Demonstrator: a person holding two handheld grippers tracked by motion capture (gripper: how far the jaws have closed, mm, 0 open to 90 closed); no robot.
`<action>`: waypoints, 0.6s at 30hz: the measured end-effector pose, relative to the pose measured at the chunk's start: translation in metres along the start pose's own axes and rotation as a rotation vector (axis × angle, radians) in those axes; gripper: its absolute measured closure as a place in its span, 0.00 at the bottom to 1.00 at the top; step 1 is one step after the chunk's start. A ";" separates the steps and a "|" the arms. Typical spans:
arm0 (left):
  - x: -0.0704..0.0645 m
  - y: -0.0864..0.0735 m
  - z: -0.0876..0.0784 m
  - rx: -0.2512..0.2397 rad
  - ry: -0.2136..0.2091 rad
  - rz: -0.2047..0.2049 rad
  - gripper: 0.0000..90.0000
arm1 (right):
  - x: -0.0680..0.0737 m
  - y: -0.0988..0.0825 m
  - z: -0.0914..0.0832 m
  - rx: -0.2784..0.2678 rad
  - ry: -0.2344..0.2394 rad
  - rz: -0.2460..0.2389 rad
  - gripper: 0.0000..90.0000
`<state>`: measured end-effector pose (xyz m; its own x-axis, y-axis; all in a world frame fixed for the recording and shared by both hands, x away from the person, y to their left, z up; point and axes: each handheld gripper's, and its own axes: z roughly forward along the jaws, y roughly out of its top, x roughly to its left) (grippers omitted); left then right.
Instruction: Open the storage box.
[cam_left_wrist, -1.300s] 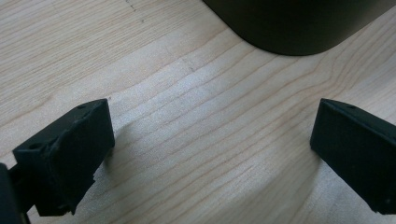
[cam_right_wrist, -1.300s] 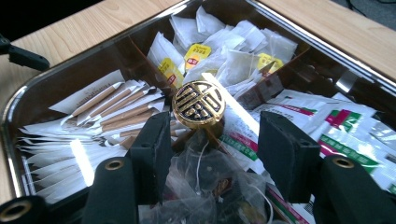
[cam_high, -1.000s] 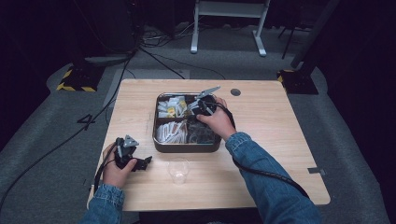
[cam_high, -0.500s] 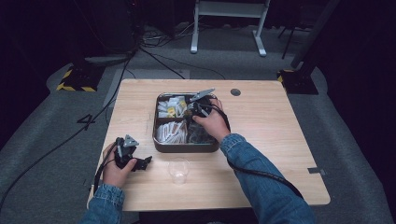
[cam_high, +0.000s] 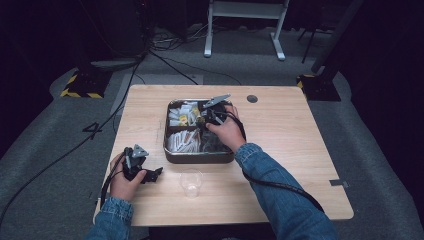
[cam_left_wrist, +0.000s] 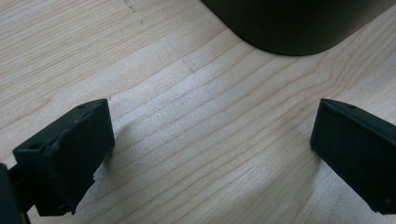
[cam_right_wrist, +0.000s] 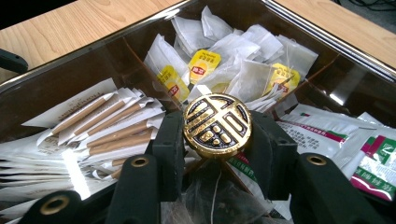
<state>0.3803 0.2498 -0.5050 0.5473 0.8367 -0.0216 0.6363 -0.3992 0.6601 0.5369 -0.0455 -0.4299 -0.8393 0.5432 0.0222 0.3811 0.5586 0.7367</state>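
Over the tray (cam_high: 172, 156), our right gripper (cam_right_wrist: 217, 140) has shifted inward, now clamping a gold medallion (cam_right_wrist: 217, 124); our left gripper (cam_left_wrist: 210, 154) rests wide open, empty, on the worktop (cam_high: 280, 165).

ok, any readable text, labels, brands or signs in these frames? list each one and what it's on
Gold knob clamped in the right gripper: one raised stylised character, an emblem, not one I can read for sure.
Yellow tea bag tags: red logo, print too small to read.
Long white sachets: a line of capitals along one edge, blurred.
Green and red packets: print blurred.
High view and left gripper view: no text.
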 end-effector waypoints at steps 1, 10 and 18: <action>0.000 0.000 0.000 0.000 -0.001 0.000 0.00 | 0.000 0.001 -0.001 -0.001 0.001 0.000 0.65; 0.000 0.000 0.000 0.001 -0.001 -0.001 0.00 | 0.002 0.010 -0.017 -0.049 0.017 -0.001 0.65; 0.000 0.000 0.000 0.000 0.000 -0.004 0.00 | 0.000 0.015 -0.035 -0.089 0.026 -0.002 0.65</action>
<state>0.3799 0.2495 -0.5050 0.5448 0.8382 -0.0246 0.6384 -0.3956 0.6603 0.5292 -0.0595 -0.3949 -0.8506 0.5245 0.0373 0.3439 0.5013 0.7940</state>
